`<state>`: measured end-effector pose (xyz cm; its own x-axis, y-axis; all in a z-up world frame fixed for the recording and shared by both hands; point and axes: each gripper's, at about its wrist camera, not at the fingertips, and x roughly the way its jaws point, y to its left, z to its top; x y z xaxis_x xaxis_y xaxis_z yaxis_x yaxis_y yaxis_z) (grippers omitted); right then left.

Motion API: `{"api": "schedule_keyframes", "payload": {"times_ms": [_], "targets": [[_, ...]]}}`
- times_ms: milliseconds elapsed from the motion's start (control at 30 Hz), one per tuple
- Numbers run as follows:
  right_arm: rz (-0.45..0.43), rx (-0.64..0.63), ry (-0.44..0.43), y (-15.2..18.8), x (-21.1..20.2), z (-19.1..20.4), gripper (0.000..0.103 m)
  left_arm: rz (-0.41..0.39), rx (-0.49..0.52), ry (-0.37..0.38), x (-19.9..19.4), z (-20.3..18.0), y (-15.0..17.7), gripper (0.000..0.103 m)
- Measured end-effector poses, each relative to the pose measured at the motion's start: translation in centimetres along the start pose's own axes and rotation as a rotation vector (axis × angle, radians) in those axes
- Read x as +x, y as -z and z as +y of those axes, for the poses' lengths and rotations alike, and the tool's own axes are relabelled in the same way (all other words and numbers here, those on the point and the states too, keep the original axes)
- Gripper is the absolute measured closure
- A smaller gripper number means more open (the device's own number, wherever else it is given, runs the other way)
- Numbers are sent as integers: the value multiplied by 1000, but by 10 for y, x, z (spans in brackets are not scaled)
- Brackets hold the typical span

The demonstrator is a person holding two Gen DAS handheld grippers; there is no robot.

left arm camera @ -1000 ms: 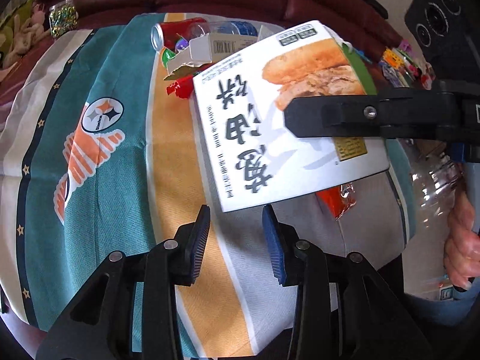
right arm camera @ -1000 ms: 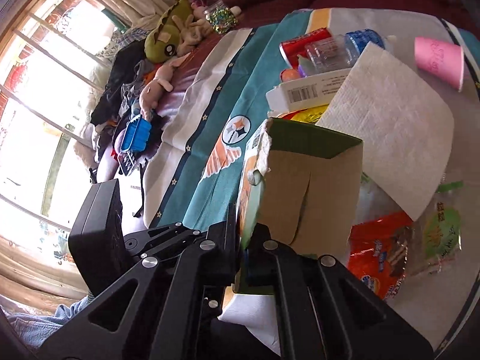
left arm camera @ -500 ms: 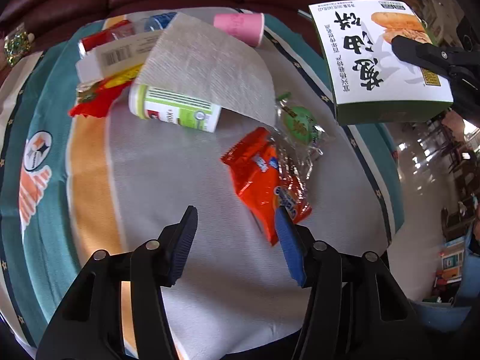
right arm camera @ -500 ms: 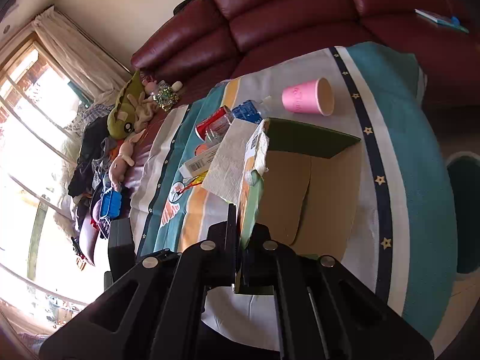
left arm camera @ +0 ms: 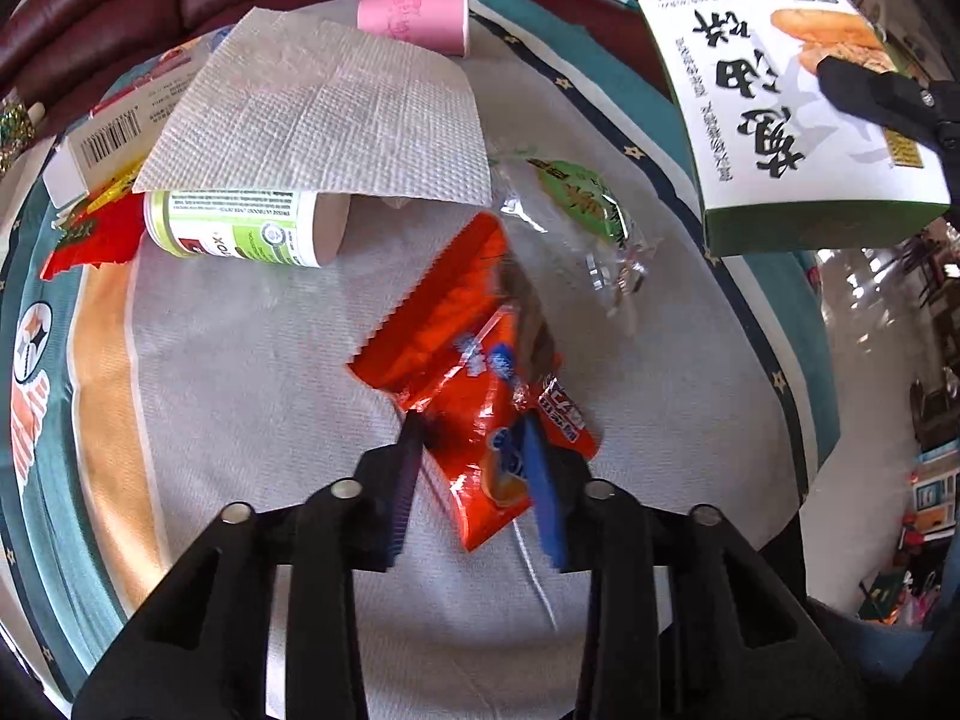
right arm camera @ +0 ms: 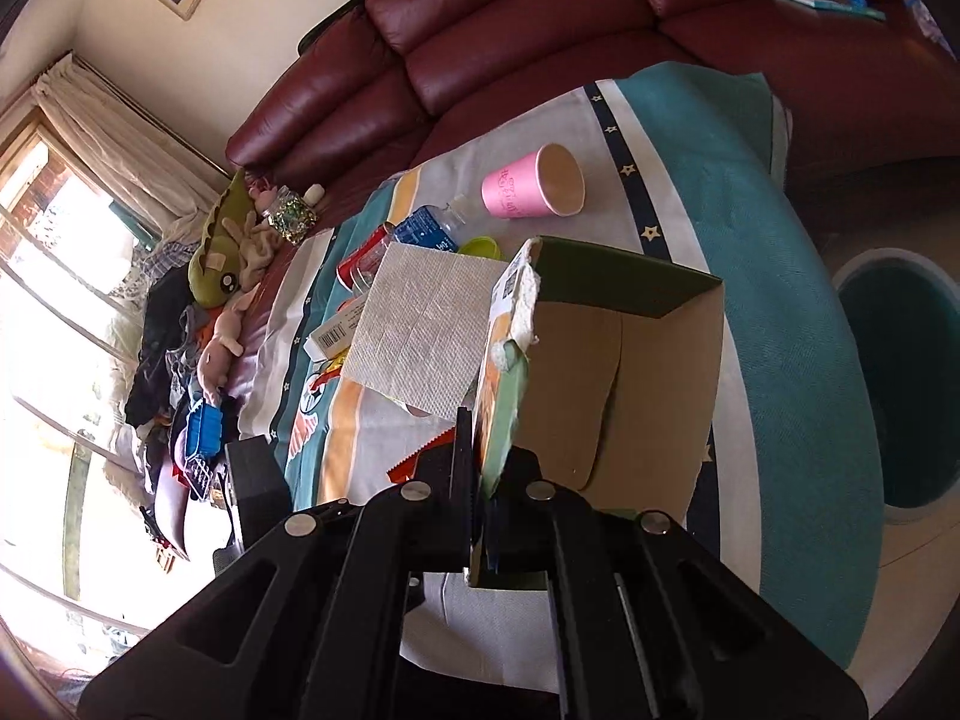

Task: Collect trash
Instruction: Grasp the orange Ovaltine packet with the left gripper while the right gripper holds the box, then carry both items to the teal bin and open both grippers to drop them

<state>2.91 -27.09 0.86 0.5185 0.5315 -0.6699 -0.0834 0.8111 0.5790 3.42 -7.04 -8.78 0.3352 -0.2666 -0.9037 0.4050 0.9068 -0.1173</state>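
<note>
left gripper (left arm camera: 474, 438), jaws just closing, is pinching the orange snack wrapper (left arm camera: 468, 372) lying near on the grey cloth (left arm camera: 252, 372); right gripper (right arm camera: 483, 468) is clamping the food box (right arm camera: 600, 372) aloft at far right.

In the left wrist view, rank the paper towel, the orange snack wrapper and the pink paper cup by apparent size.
1. paper towel
2. orange snack wrapper, though it is nearer the camera, so unsure
3. pink paper cup
</note>
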Motion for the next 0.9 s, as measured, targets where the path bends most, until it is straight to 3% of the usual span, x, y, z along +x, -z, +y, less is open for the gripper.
{"api": "schedule_keyframes", "payload": {"times_ms": [133,267,567,700,767,833,900], "targets": [[3,8,-6,2,0,-3,100,-38,-13,-44,-16,5,2,93],[-3,11,-12,5,-3,-3,100,-70,-34,-46,-36,11,0,93],[-83,28,1,4,-38,-13,100,-194,49,-38,-87,-13,-25,93],[-111,65,21,5,-52,-31,100,-157,87,-38,-82,-21,-32,93],[-89,79,24,8,-47,-38,100,-114,65,-51,-71,-13,-25,87],[-61,92,20,10,-37,-42,100,-74,9,-36,-59,-3,-16,47],[-46,96,13,11,-29,-41,100,-68,-10,-61,-51,0,-10,39]]}}
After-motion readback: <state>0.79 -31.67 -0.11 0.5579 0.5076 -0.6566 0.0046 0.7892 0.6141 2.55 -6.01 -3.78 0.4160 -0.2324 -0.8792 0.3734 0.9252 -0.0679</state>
